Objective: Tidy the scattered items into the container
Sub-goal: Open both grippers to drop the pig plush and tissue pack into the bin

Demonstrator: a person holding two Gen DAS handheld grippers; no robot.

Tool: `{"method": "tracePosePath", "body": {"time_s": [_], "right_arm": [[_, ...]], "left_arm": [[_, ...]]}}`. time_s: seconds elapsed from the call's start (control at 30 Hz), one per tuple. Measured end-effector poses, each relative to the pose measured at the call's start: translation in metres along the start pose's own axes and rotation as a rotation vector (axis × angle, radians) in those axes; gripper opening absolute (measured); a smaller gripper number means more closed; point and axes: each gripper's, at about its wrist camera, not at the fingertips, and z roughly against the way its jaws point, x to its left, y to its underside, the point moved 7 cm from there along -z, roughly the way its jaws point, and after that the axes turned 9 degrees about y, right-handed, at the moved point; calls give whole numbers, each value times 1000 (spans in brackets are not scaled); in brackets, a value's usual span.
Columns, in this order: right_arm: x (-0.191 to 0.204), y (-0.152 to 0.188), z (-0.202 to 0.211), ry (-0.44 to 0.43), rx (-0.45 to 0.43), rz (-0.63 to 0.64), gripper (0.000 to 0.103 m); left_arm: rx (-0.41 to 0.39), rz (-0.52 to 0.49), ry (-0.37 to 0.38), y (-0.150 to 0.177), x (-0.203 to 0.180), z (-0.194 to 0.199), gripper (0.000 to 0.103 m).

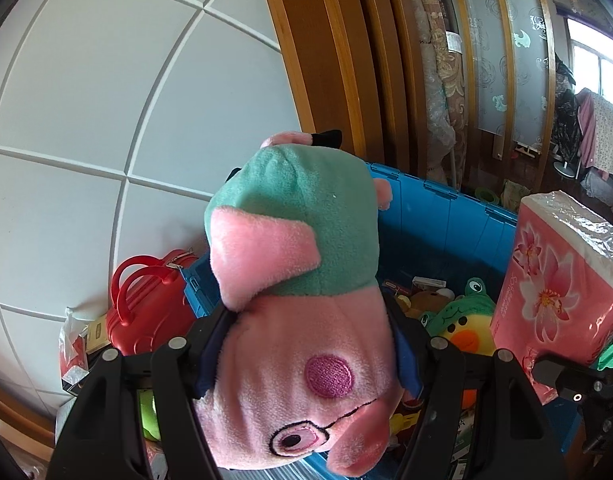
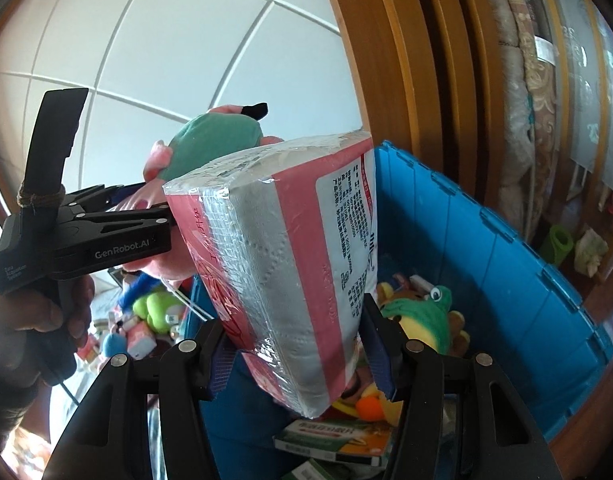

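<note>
My left gripper (image 1: 308, 356) is shut on a pink pig plush (image 1: 306, 320) in a green dress, held head-down over the near edge of the blue plastic crate (image 1: 446, 220). My right gripper (image 2: 298, 348) is shut on a pink tissue pack (image 2: 290, 256) wrapped in clear film, also above the crate (image 2: 486, 248). The tissue pack (image 1: 558, 280) shows at the right of the left wrist view. In the right wrist view, the left gripper (image 2: 86, 236) and the pig plush (image 2: 214, 140) sit to the left. Inside the crate lie a green frog plush (image 2: 422, 312) and a yellow duck plush (image 1: 470, 332).
A red case (image 1: 146, 304) stands left of the crate against the white panelled wall (image 1: 106, 120). More toys (image 2: 154, 312) lie scattered on the floor at left. A green medicine box (image 2: 334, 440) rests in the crate. Wooden door frames (image 2: 406, 80) rise behind it.
</note>
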Motion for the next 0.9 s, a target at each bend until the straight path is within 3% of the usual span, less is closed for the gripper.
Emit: {"method": "tracePosePath", "body": {"time_s": [0.1,0.13,0.2,0.23,0.3,0.67,0.9], "right_arm": [[-1,-3,-1,1,-7,-3,61],[-2,-4,-1,9,-16,-1,64],[-2,-8,1,32,-36,8,101],[-1,-9,4,37,-46,6,103],[-2,-10,5,27,-51,-1,103],[8,-3,3,18,-43,-2,103],[28,1,5,6,-23,30,103]], "left_arm": [[-2,0,-4,-5,1,-4,70],[0,3,1,-6,2,-5,75],[-10,16,1,-10,4,-5,79],[-20,28,-15,-12,8,-3,90],[-24,59,-31,-12,18,1,102],[-24,101,-27,13,45,16,102],[-16,135,-76,30,61,36,102]]}}
